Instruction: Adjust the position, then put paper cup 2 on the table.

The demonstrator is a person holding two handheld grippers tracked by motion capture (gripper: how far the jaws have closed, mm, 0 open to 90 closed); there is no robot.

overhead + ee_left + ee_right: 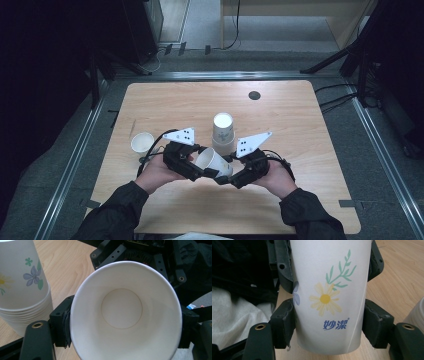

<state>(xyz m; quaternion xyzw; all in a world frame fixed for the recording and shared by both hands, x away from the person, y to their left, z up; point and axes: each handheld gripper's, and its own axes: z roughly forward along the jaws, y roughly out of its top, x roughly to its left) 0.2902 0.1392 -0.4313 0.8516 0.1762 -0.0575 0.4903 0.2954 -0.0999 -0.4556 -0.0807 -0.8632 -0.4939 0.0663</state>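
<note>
Pale wooden table carrying a cup stack just behind both tools. One paper cup is held sideways between them, gripped near its rim by the left tool and near its base by the right tool, probably for a handover.

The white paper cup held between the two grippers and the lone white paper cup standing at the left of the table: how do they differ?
The held white paper cup lies tipped on its side, mouth toward the left gripper; the lone white paper cup stands upright, mouth up. The held cup is clamped from both ends, its other end in the right gripper; the lone cup rests on the wooden table, untouched. Both look like the same plain white paper inside.
</note>
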